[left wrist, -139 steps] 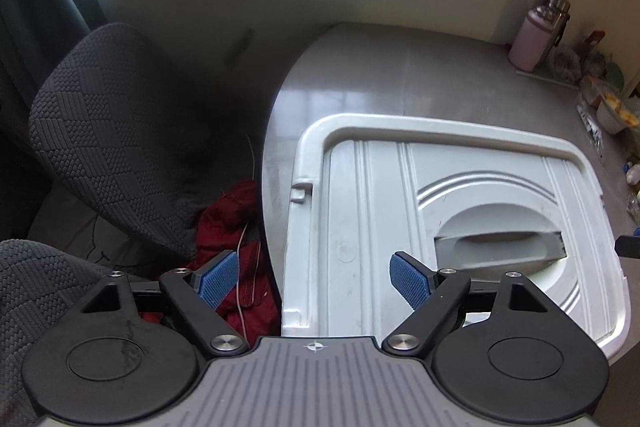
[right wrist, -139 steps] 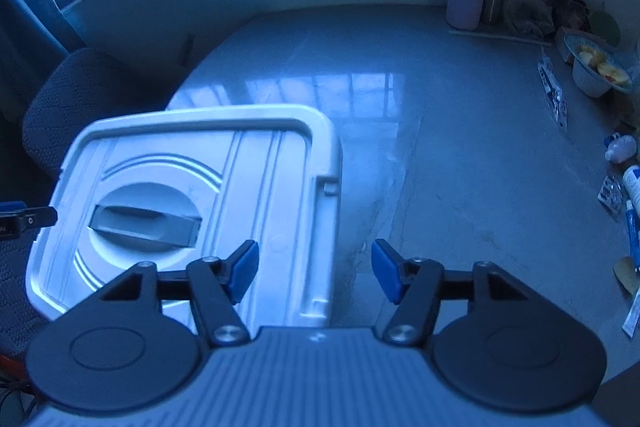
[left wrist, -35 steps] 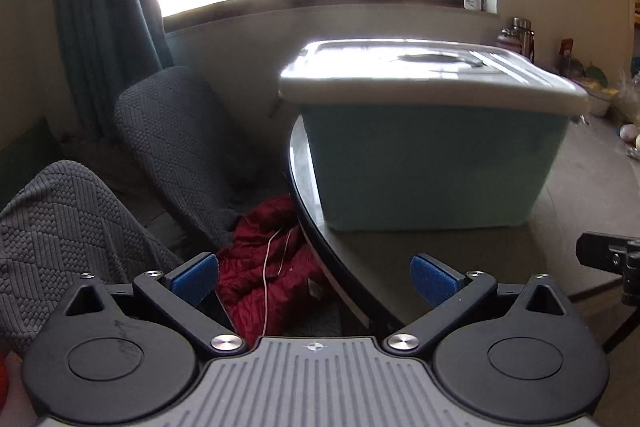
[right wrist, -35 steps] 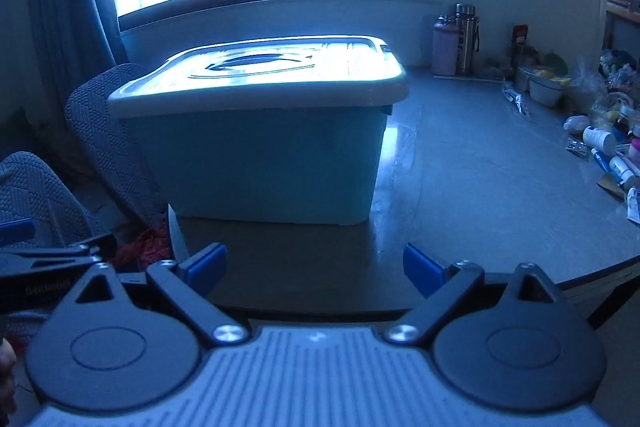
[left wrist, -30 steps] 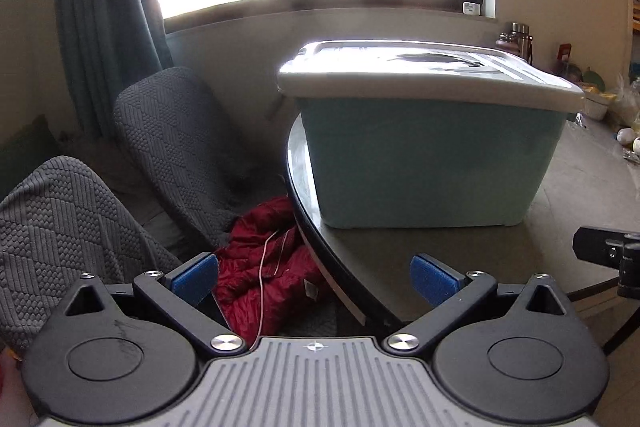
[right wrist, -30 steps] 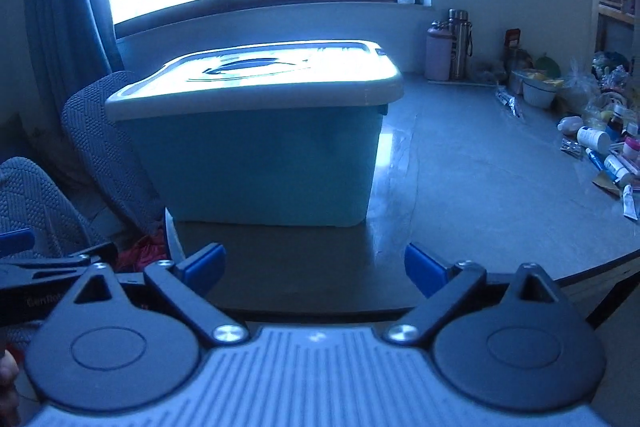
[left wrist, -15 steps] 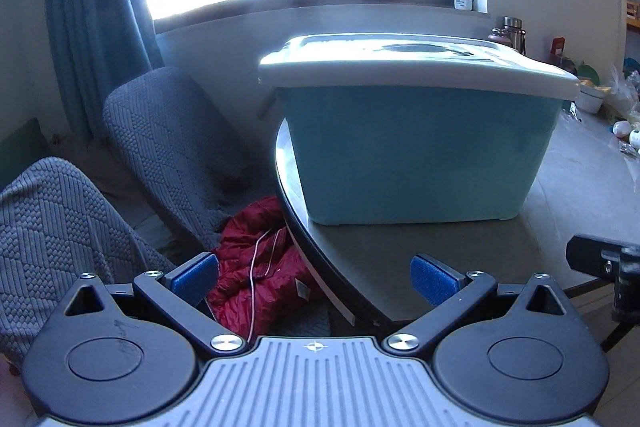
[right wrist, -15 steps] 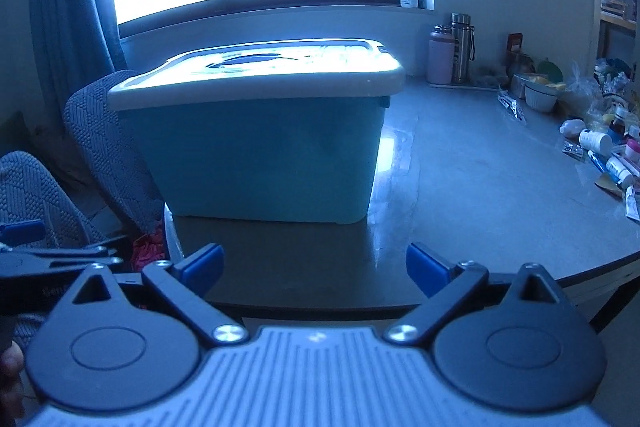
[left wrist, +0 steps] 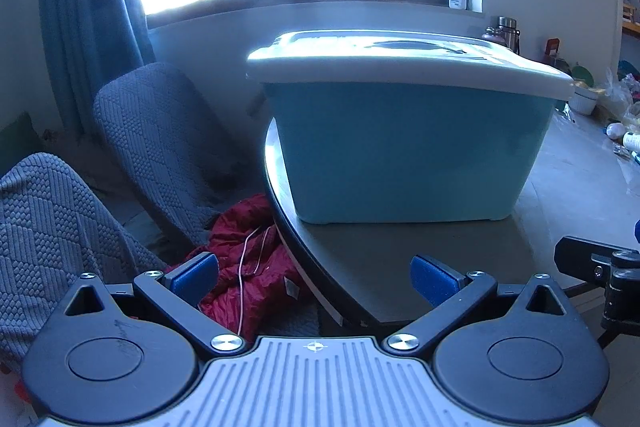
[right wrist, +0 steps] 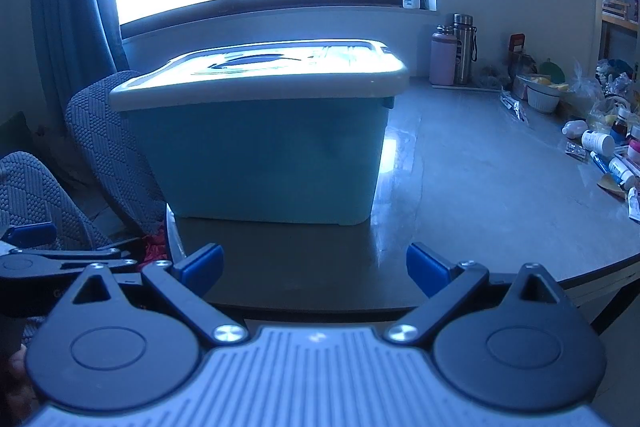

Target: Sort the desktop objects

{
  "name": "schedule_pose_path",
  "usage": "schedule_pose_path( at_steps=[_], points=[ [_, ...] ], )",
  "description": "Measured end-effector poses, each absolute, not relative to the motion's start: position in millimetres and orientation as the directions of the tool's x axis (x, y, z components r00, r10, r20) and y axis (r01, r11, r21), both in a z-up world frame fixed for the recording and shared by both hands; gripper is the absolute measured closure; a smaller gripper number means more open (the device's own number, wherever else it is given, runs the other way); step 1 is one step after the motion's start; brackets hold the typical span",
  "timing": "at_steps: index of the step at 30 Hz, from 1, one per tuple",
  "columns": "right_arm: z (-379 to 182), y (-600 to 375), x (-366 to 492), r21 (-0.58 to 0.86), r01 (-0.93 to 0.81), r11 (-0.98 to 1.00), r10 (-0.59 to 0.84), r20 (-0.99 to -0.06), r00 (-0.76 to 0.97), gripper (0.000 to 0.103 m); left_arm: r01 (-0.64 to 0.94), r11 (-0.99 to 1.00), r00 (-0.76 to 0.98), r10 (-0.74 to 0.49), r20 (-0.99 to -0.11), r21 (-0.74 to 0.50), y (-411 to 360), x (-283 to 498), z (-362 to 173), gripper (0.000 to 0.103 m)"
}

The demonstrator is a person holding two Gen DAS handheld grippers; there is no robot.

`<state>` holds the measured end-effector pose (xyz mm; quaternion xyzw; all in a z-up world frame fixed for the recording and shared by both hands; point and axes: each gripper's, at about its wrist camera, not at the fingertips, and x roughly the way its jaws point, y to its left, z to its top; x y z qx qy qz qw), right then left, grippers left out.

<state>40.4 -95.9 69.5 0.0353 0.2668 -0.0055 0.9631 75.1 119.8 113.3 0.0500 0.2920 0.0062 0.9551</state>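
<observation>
Sorting not yet started: lidded blue storage bin (right wrist: 264,143) is seen on the table (right wrist: 480,195), clutter (right wrist: 600,147) well right of the bin, left gripper (left wrist: 314,277) and right gripper (right wrist: 314,267) held wide-jawed and empty short of it; lid removal is likely needed next.

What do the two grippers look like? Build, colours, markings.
Both match: the left gripper and right gripper have black linkage arms with silver pivot screws, round black discs either side, a grey ribbed centre plate with a small crosshair mark, and blue textured pads. No cables or sleeves visible.
</observation>
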Motion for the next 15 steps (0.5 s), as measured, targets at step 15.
schedule_pose_path(
  at_steps=[15],
  points=[
    [63.6,-95.3,40.2,0.081,0.027,0.996,0.019,-0.518,0.855,0.004,0.016,0.996,0.827,0.033,-0.561,0.082,122.2,76.3,112.8,0.0]
  ],
)
